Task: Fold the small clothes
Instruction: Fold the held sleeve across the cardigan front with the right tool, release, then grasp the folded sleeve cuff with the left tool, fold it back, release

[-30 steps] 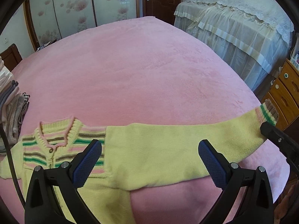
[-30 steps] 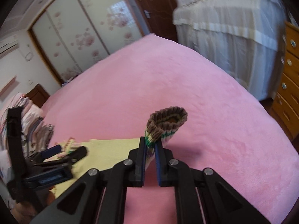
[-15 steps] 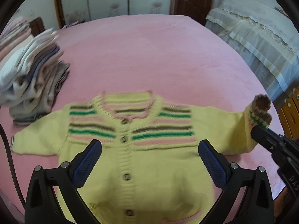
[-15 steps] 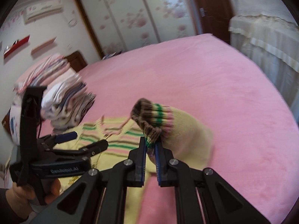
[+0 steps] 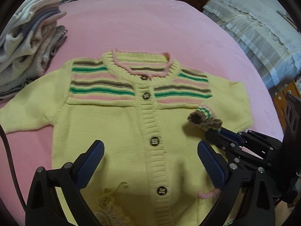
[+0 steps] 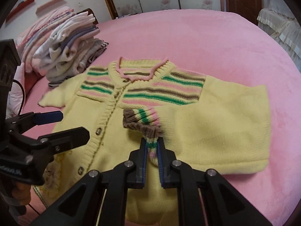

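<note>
The yellow cardigan point(image 6: 188, 131) lies flat on the pink bed point(image 6: 207, 43). The right gripper point(image 6: 152, 150), jaws opening, lays its striped cuff point(image 6: 143, 120) across the chest; release flat, probably before withdrawing. The left gripper point(image 5: 150, 162) hovers wide open, empty.

Pale yellow cardigan point(image 5: 116, 124), yoke striped brown, green and pink, pink-edged collar, brown-tipped striped cuff point(image 6: 143, 121); pink bed cover point(image 5: 143, 24); black tongs, blue pads point(image 5: 90, 162).
</note>
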Demonstrator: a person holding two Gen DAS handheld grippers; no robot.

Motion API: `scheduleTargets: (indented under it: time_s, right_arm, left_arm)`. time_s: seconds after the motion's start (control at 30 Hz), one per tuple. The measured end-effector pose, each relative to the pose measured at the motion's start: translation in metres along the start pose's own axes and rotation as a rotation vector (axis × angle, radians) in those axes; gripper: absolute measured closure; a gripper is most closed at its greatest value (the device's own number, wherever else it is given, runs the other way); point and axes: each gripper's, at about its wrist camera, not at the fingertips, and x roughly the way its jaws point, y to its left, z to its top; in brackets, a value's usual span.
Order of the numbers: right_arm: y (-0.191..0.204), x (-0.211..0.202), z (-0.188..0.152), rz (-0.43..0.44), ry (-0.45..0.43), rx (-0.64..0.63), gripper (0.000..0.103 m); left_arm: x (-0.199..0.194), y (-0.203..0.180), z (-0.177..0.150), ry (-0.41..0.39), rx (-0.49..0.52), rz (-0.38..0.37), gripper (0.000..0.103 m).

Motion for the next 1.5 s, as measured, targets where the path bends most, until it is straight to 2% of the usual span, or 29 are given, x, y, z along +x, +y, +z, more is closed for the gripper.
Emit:
scheduleTargets:
  time_s: [0.07,0.13,0.2,0.33,0.47,0.67,1.03,1.1,1.13,1.23,1.3,1.5]
  right_arm:
    - [0.001,-0.01,-0.003,-0.003,-0.007,-0.019,0.085]
    - [0.005,-0.023,-0.005,-0.034,-0.032,-0.054,0.072]
    - [0.007,-0.038,-0.01,-0.062,-0.063,-0.085,0.065]
    - [0.001,-0.063,-0.023,-0.074,-0.095,-0.098,0.064]
    - [-0.014,-0.078,-0.035,-0.066,-0.124,-0.027,0.064]
    - [-0.035,-0.082,-0.046,-0.052,-0.145,0.078,0.064]
    - [-0.055,-0.078,-0.056,-0.037,-0.145,0.159,0.064]
    - [-0.057,-0.079,-0.057,-0.036,-0.148,0.167,0.064]
    - [-0.058,-0.079,-0.057,-0.034,-0.149,0.172,0.064]
    - [-0.059,-0.079,-0.058,-0.029,-0.148,0.182,0.064]
    - [-0.058,-0.08,-0.059,-0.03,-0.145,0.179,0.064]
    - [-0.053,-0.081,-0.056,-0.074,-0.146,0.142,0.064]
  left_arm:
    - [-0.001,-0.004,0.003,-0.003,0.001,-0.047,0.006]
    - [-0.003,-0.008,0.006,-0.009,0.002,-0.082,0.006]
    - [-0.005,-0.013,0.009,-0.014,0.002,-0.125,0.006]
    - [0.002,-0.017,0.013,0.02,-0.036,-0.227,0.007]
    - [0.022,-0.014,0.013,0.089,-0.124,-0.314,0.02]
    - [0.055,-0.014,0.012,0.162,-0.263,-0.402,0.022]
    - [0.086,-0.043,0.014,0.192,-0.337,-0.413,0.047]
    - [0.084,-0.046,0.014,0.186,-0.339,-0.404,0.062]
    - [0.083,-0.047,0.014,0.183,-0.342,-0.389,0.079]
    - [0.074,-0.046,0.015,0.145,-0.348,-0.342,0.091]
    - [0.06,-0.05,0.022,0.093,-0.291,-0.286,0.092]
    - [0.004,-0.059,0.059,-0.064,-0.121,-0.19,0.092]
